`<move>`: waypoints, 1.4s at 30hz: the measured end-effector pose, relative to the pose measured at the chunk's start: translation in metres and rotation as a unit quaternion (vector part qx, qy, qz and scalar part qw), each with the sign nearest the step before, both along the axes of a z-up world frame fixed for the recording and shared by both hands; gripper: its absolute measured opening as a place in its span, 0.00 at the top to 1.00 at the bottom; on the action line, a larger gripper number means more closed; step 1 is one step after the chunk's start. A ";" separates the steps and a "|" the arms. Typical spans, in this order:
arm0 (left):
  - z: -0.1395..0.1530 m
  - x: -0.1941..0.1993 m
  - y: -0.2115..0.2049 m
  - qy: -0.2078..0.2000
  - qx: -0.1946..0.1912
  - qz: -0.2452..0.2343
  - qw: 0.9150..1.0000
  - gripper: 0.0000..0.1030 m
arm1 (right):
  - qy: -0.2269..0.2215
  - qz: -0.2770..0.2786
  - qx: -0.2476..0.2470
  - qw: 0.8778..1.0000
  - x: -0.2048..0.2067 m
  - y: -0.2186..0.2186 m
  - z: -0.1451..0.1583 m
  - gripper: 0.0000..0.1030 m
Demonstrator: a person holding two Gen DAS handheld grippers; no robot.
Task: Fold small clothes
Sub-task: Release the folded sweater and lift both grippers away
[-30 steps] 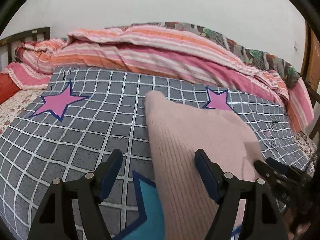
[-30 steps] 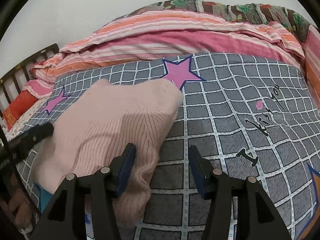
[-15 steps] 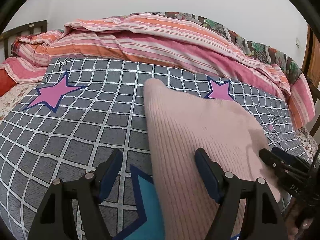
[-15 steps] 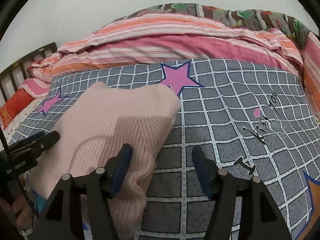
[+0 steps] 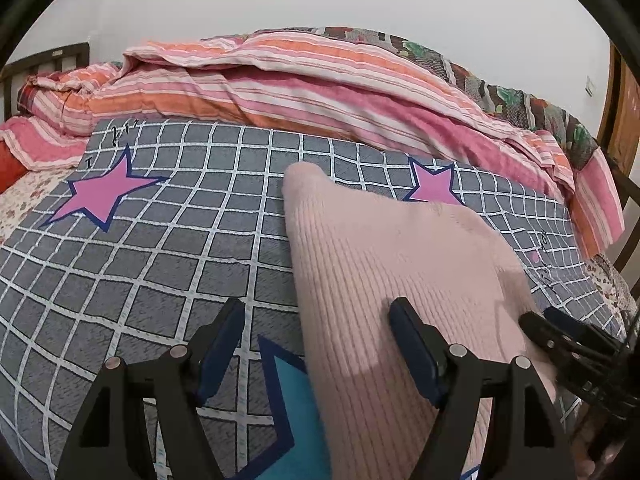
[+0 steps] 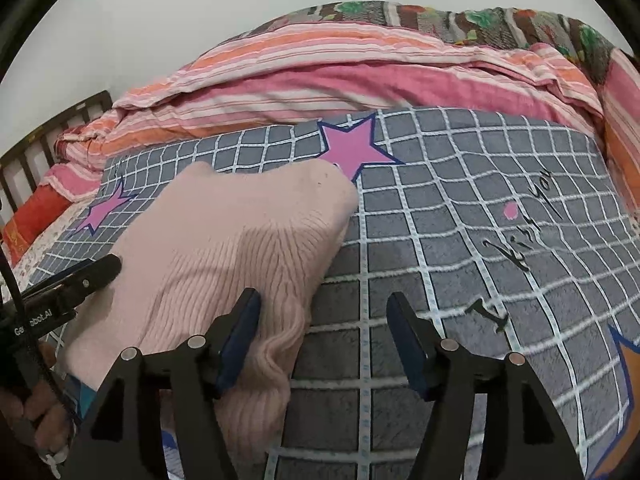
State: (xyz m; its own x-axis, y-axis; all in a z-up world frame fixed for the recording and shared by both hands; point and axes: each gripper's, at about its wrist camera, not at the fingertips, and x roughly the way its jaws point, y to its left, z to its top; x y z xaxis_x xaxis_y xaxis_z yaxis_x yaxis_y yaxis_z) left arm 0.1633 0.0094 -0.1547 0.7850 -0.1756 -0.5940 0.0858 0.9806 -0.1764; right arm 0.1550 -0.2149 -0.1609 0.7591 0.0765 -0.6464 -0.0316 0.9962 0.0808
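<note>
A pink ribbed sweater (image 5: 384,280) lies folded on a grey checked blanket (image 5: 168,248) with pink stars, spread over a bed; a striped pink and orange quilt (image 5: 320,88) is heaped along the far side against the wall. The left claw (image 5: 316,344) stands wide, holding nothing, with its right finger over the knit and its left finger over the blanket beside the sweater's left edge. The right claw (image 6: 324,336) is also wide and holds nothing; its left finger is at the sweater's rippled near-right edge, its right finger over bare blanket. Whether either claw touches the cloth cannot be told. In the right wrist view the sweater (image 6: 224,256) fills the lower left, with the left claw's tip over its left side.
</note>
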 end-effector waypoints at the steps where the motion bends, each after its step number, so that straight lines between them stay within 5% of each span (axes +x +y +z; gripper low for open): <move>1: 0.001 -0.001 0.000 -0.001 0.001 -0.001 1.000 0.28 | 0.001 -0.002 0.000 1.000 -0.004 0.001 0.001 0.38; 11: 0.003 -0.027 0.000 -0.014 0.007 -0.019 1.000 0.28 | 0.004 -0.033 -0.043 0.999 -0.063 -0.002 0.039 0.37; 15: 0.010 -0.054 -0.008 0.008 0.035 -0.025 0.999 0.29 | 0.008 -0.032 -0.036 0.999 -0.095 -0.010 0.055 0.26; 19: 0.027 -0.090 -0.014 0.015 0.068 -0.026 0.997 0.28 | 0.009 -0.044 -0.029 0.999 -0.119 -0.017 0.065 0.26; 26: 0.071 -0.139 -0.007 0.016 0.067 0.004 0.998 0.19 | 0.010 -0.065 -0.041 0.997 -0.154 -0.026 0.095 0.26; 28: 0.086 -0.152 -0.005 0.012 0.065 0.011 0.998 0.16 | 0.005 -0.067 -0.035 0.997 -0.165 -0.029 0.104 0.11; 31: 0.102 -0.169 -0.005 -0.004 0.068 0.018 0.998 0.11 | -0.012 -0.067 -0.029 0.997 -0.180 -0.031 0.114 0.02; 42: 0.120 -0.192 -0.008 -0.016 0.068 0.023 0.997 0.11 | -0.003 -0.073 -0.048 0.996 -0.198 -0.030 0.116 0.01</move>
State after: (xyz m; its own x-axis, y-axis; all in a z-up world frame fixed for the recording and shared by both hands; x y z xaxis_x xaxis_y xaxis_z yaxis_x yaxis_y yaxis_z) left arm -0.0282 0.0017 -0.0343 0.8094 -0.0578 -0.5845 0.0433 0.9983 -0.0388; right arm -0.0435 -0.2448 -0.0448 0.7615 -0.0977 -0.6408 0.1148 0.9933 -0.0150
